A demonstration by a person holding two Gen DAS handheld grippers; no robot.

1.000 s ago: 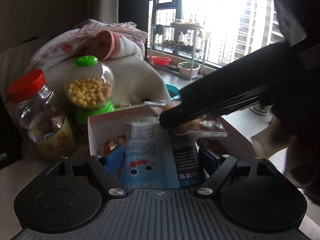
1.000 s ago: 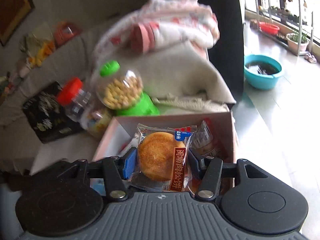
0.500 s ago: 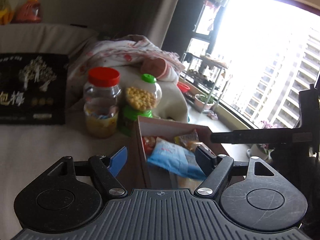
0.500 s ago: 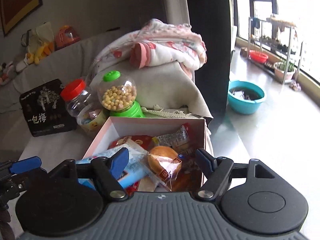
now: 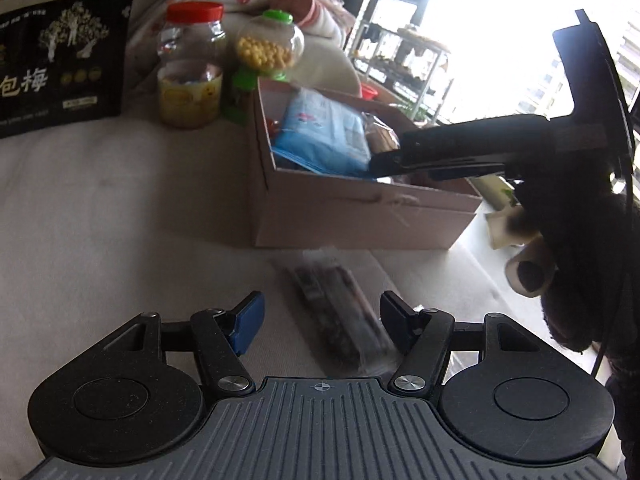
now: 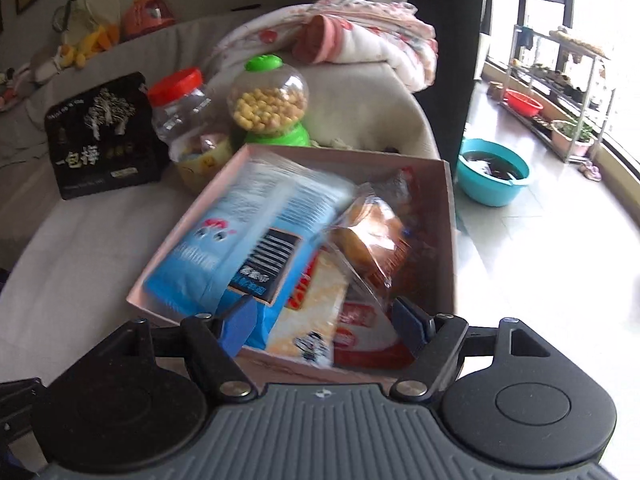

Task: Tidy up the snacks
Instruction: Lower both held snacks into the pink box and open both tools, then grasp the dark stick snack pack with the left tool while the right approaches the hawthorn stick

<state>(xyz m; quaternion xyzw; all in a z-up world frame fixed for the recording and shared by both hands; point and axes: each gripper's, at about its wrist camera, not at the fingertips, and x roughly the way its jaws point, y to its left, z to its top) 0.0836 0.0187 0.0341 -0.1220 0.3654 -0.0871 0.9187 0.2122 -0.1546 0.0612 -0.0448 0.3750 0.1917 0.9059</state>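
Observation:
A pink cardboard box [image 5: 360, 216] [image 6: 448, 216] sits on the beige sofa cover and holds snack packets: a blue packet [image 5: 324, 136] [image 6: 248, 244], a wrapped round cake [image 6: 372, 236] and red-and-white packets [image 6: 360, 320]. My left gripper [image 5: 320, 316] is open and low over the cover, with a dark snack bar in clear wrap [image 5: 336, 312] lying between its fingers. My right gripper [image 6: 324, 320] is open and empty over the box's near edge; it also shows in the left wrist view [image 5: 384, 160].
Behind the box stand a red-lidded jar [image 5: 192, 68] [image 6: 188, 120], a green candy dispenser with yellow balls [image 5: 264, 48] [image 6: 268, 100] and a black plum packet [image 5: 60, 60] [image 6: 104, 136]. A folded blanket [image 6: 360, 36] lies behind. A blue basin [image 6: 492, 176] is on the floor to the right.
My left gripper let go of the blue packet into the box, drew back and dropped over the dark bar. My right gripper released the cake into the box and stays open.

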